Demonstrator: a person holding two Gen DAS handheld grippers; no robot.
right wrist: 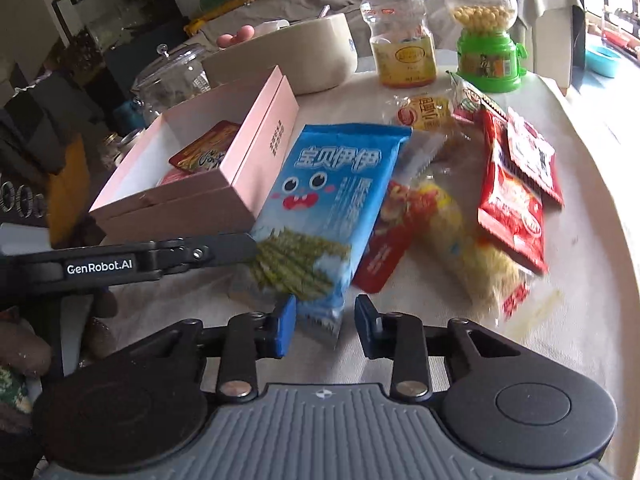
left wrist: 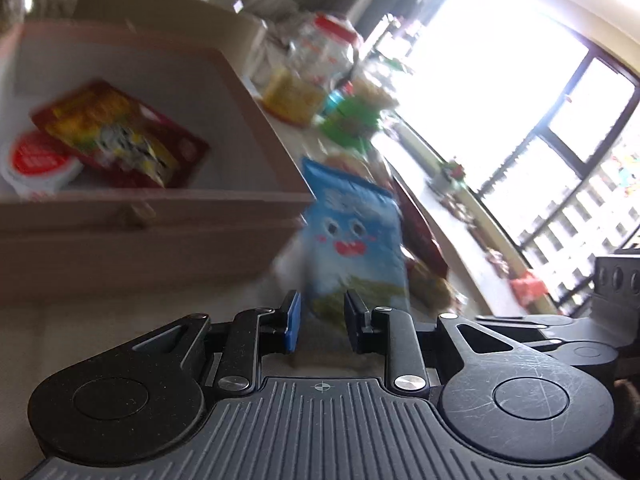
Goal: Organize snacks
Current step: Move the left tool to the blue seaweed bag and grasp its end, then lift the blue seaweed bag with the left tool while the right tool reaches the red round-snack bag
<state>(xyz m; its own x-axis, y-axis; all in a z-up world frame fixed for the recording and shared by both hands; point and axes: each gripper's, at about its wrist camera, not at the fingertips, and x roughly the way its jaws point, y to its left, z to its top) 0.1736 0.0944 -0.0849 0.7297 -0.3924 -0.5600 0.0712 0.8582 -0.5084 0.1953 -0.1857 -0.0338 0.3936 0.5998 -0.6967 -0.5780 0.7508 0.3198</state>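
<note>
A blue snack packet point(left wrist: 352, 232) point(right wrist: 332, 192) with a cartoon face stands tilted beside the open pink box point(left wrist: 160, 200) point(right wrist: 260, 148). My left gripper point(left wrist: 322, 320) is shut on the packet's lower part. In the right wrist view its black finger point(right wrist: 224, 246) reaches in from the left to the packet's edge. My right gripper point(right wrist: 326, 326) is shut on the packet's bottom corner. The box holds a red-yellow sachet point(left wrist: 116, 132) point(right wrist: 208, 148) and a small red-lidded cup point(left wrist: 36, 160).
To the right of the blue packet, on the white cloth, lie red packets point(right wrist: 516, 184) and a yellow snack bag point(right wrist: 460, 232). A red-lidded jar point(right wrist: 400, 32), a green candy dispenser point(right wrist: 486, 28), a beige tub point(right wrist: 300, 52) and a glass jar point(right wrist: 172, 76) stand behind. The round table's edge point(right wrist: 604, 240) curves along the right.
</note>
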